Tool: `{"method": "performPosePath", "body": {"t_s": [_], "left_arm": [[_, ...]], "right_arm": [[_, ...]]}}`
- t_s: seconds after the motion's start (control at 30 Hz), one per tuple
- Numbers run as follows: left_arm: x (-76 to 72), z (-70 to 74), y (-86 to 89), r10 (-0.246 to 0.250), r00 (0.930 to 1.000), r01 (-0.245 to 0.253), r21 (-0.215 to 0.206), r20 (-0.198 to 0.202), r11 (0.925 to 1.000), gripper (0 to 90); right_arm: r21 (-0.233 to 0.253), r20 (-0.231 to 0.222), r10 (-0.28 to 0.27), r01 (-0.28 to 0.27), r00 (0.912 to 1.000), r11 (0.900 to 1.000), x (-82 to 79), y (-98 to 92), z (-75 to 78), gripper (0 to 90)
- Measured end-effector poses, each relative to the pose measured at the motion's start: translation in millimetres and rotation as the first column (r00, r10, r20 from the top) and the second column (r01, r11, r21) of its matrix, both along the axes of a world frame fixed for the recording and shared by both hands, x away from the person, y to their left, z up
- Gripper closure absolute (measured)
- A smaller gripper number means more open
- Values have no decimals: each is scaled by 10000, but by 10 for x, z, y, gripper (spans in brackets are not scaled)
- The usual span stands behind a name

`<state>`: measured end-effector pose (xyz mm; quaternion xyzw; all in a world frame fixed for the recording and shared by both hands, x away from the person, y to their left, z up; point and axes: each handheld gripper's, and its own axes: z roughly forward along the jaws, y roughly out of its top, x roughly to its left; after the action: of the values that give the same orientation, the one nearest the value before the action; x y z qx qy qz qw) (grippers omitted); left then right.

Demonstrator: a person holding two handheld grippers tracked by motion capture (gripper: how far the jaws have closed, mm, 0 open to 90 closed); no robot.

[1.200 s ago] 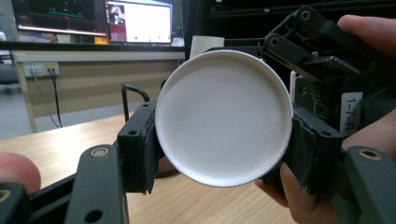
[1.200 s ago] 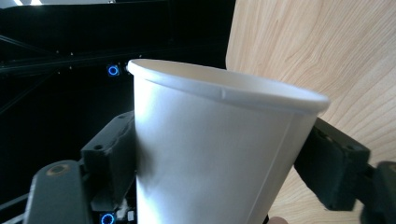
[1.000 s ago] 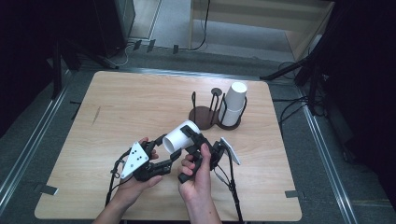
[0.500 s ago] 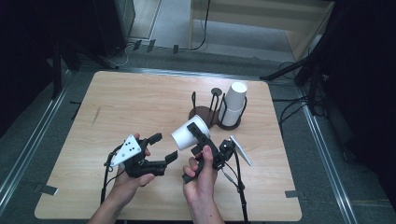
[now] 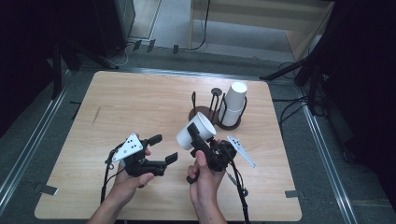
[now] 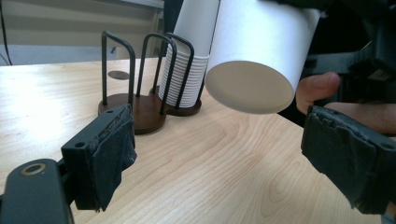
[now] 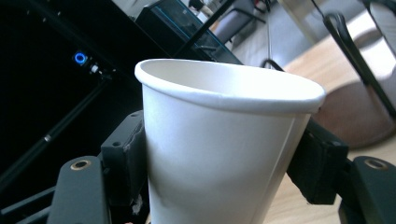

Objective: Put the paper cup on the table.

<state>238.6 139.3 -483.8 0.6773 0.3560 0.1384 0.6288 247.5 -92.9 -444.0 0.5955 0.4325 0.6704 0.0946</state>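
Item: white paper cup (image 5: 196, 131), frame centre, tilted, clamped by its wall in right gripper (image 5: 201, 140), likely to free it for handing over. Left gripper (image 5: 161, 148) wide open, empty, just beside. Cup stack (image 5: 234, 105) racked in holder (image 5: 204, 113), upper right.

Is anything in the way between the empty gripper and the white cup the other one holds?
Nothing visible. The open left hand-held gripper faces the white paper cup clamped in the right hand-held gripper, with only open air above the bare wooden table between them.

Cup rack (image 5: 215, 109) blocks far right; table (image 5: 130, 105) left & centre open.
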Motion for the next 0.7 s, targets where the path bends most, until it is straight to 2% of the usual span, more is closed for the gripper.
{"method": "performPosePath", "body": {"t_s": [0.03,0.07,0.2,0.3,0.5,0.7], "left_arm": [[0,0,0,0,10000,0,0,0,10000,107],[1,-1,-2,-19,10000,19,-16,-3,10000,107],[7,-7,-1,-45,10000,45,-58,-38,10000,107],[14,-14,0,-69,9999,69,-4,-75,10000,107],[12,-23,-19,-196,9998,196,61,-35,9998,120],[17,-29,-23,-193,9998,193,82,-79,9998,120]], "right_arm": [[0,0,0,0,10000,10000,0,0,0,298],[-468,290,-93,106,9995,9988,-26,16,32,298],[-1261,897,-186,299,9958,9916,-49,24,66,299],[-1598,1222,-161,357,9924,9865,-61,17,81,299],[-2343,1740,-206,617,9845,9702,-78,3,100,299],[-2782,2009,-243,808,9793,9571,-74,-29,106,298]]}}
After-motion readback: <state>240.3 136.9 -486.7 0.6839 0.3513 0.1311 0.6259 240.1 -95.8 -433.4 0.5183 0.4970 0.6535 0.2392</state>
